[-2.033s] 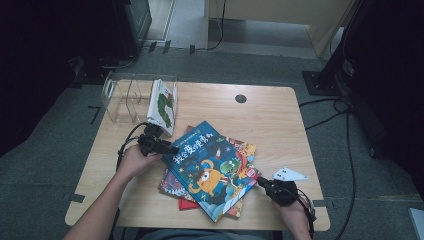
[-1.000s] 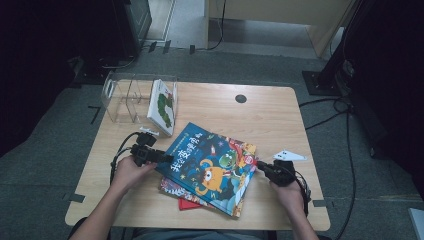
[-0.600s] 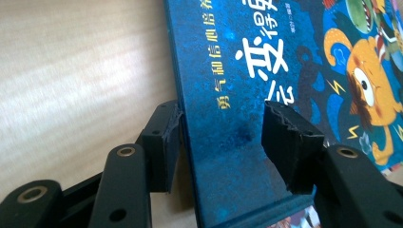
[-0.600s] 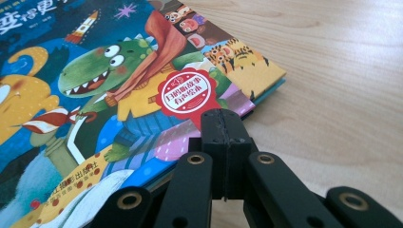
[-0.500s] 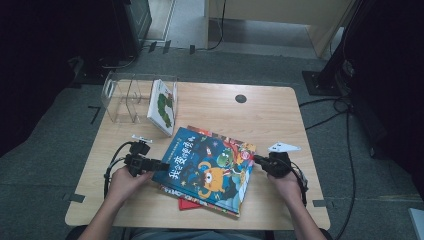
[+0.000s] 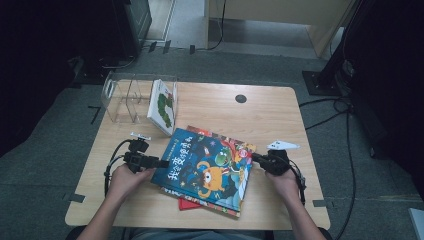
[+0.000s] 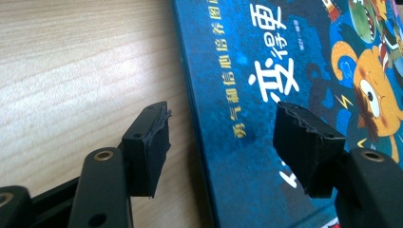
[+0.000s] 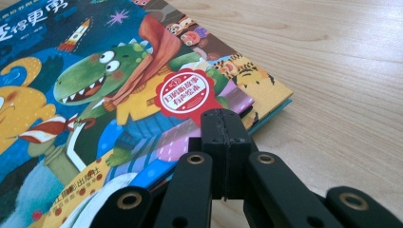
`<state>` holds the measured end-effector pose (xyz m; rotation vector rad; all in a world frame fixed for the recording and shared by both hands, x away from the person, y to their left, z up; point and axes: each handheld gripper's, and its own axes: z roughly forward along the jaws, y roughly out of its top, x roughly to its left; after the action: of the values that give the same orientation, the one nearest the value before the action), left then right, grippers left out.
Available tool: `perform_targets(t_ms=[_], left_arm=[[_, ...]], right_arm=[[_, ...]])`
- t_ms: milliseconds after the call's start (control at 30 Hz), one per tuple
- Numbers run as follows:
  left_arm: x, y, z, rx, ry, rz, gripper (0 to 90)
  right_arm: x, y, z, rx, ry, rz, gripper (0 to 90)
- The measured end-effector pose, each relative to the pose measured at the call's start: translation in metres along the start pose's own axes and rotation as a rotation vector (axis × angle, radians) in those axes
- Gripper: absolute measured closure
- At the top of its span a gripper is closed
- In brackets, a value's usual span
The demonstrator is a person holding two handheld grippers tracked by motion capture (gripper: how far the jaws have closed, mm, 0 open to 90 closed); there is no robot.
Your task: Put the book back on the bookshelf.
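Note:
A blue picture book [image 6: 205,167] with cartoon monsters lies on top of a small stack of books; a red one [image 6: 187,204] sticks out beneath it. My left gripper [image 6: 162,163] is at the book's left edge. In the left gripper view it [image 7: 221,137] is open, one jaw over bare wood and the other over the blue cover [image 7: 266,71]. My right gripper [image 6: 255,159] is at the book's right edge. In the right gripper view its [image 8: 223,126] jaws are pressed together with nothing between them, the tip at the edge of the cover [image 8: 119,80].
A clear acrylic rack [image 6: 125,97] stands at the back left of the wooden table [image 6: 260,115], with a white caterpillar book [image 6: 164,105] upright in its right slot. A small black round grommet [image 6: 241,98] is set in the tabletop at the back.
The blue book has slid left and turned a little. My left gripper has drawn back toward the near left. My right gripper has come forward to the book's right edge.

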<state>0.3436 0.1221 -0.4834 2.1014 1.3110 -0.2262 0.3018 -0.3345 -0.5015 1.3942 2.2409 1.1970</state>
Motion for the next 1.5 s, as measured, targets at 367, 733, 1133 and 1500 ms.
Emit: perform_targets(t_ms=[367, 733, 1133, 1500], left_arm=[[0.01, 0.015, 0.007, 0.006, -0.039, -0.006, 41.3], [0.012, 0.024, 0.015, 0.04, -0.055, -0.004, 41.9], [0.01, 0.025, 0.024, 0.08, -0.123, -0.042, 42.9], [-0.004, 0.031, 0.004, 0.073, -0.087, -0.048, 46.6]], right_arm=[[0.012, -0.011, -0.009, -0.002, 0.019, -0.014, 90.0], [0.032, -0.023, -0.018, 0.016, 0.043, -0.037, 90.0], [0.036, -0.025, -0.019, 0.016, 0.052, -0.046, 90.0], [0.033, -0.025, -0.016, 0.013, 0.072, -0.051, 90.0]])
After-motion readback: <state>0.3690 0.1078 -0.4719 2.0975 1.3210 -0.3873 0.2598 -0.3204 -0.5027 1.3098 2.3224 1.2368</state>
